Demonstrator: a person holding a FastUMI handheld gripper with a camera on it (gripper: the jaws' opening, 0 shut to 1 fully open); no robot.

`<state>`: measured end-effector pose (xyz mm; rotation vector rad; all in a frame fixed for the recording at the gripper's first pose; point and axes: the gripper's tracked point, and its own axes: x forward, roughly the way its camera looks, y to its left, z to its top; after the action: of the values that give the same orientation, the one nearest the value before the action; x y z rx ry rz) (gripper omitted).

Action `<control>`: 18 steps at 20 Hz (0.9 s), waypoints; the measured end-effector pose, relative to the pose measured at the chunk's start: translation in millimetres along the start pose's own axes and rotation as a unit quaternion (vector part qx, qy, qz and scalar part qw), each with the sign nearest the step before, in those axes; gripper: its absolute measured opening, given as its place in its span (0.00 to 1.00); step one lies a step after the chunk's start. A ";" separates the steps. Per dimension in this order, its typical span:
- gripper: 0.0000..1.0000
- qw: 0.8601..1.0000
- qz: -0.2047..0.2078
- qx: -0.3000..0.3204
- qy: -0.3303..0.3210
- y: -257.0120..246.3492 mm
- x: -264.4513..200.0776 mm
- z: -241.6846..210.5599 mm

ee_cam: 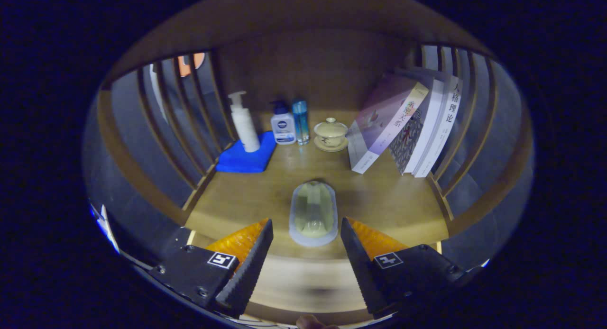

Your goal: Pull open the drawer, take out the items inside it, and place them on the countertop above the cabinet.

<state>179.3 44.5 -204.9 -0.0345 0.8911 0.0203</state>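
Note:
A clear oblong lidded box [313, 214] with something pale yellow-green inside lies on the wooden countertop [389, 201], near its front edge. My gripper [307, 227] stands open, its two fingers to either side of the box's near end with a gap on each side, touching nothing. The box rests flat, its long side pointing away from me. The drawer is hidden from this view.
At the back stand a white pump bottle [243, 123] on a folded blue cloth [247, 158], a small pump bottle [283, 125], a thin blue bottle [300, 120] and a lidded tea cup [330, 133]. Several books [408, 127] lean at the right. Slatted wooden sides [180, 120] flank the shelf.

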 end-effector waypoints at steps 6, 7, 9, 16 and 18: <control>0.92 0.997 0.040 -0.016 -0.069 19.6 -66.8 -44.1; 0.92 0.996 0.043 -0.018 -0.078 20.7 -74.4 -52.7; 0.92 0.994 0.052 -0.012 -0.096 25.1 -88.4 -69.0; 0.93 0.984 0.043 -0.034 -0.169 21.1 -119.6 -117.6; 0.92 0.983 0.050 -0.037 -0.175 24.9 -118.6 -137.7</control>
<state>-3.0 63.7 -199.6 -0.0533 0.5382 0.1499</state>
